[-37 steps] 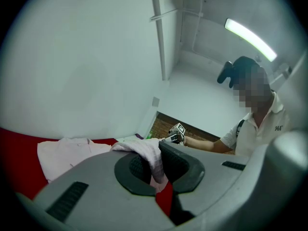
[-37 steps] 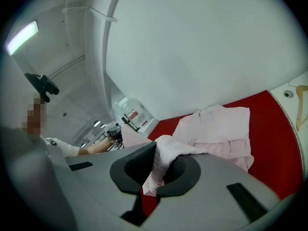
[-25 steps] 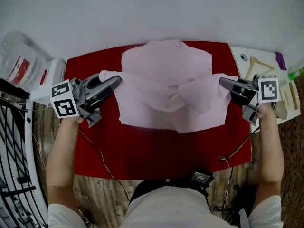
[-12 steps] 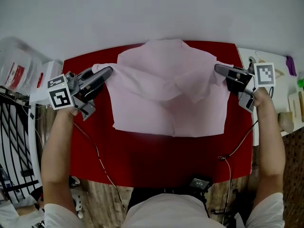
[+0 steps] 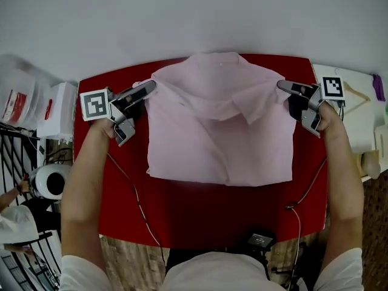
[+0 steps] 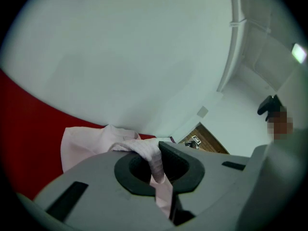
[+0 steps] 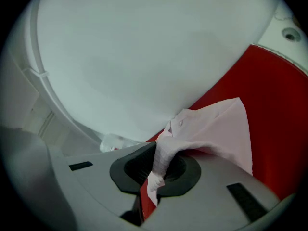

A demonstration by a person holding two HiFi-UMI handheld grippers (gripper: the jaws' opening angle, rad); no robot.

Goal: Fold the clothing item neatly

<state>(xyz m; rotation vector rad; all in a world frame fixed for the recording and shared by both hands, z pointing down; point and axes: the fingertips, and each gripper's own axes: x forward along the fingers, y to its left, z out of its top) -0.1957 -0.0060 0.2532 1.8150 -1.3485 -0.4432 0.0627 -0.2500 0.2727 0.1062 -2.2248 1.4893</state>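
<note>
A pale pink shirt [image 5: 218,126] lies on the red table cover [image 5: 200,205], its lower half flat and its upper part pulled taut between the two grippers. My left gripper [image 5: 151,84] is shut on the shirt's upper left corner. In the left gripper view a fold of pink cloth [image 6: 155,159] is pinched between the jaws. My right gripper [image 5: 281,84] is shut on the shirt's upper right corner, and its own view shows the pink fabric [image 7: 163,160] squeezed between the jaws, with the rest of the shirt [image 7: 216,129] trailing off to the right.
A white side table [image 5: 357,111] with a wooden hanger [image 5: 354,91] stands at the right. A clear plastic container [image 5: 18,99] and a white box [image 5: 57,111] sit at the left. Black cables [image 5: 130,193] hang over the cover's front. A pale wall [image 5: 194,17] rises behind.
Both grippers have carried the shirt's corners toward the far edge of the table and rolled. The loose folds in the middle have flattened and the shirt now lies squarer.
</note>
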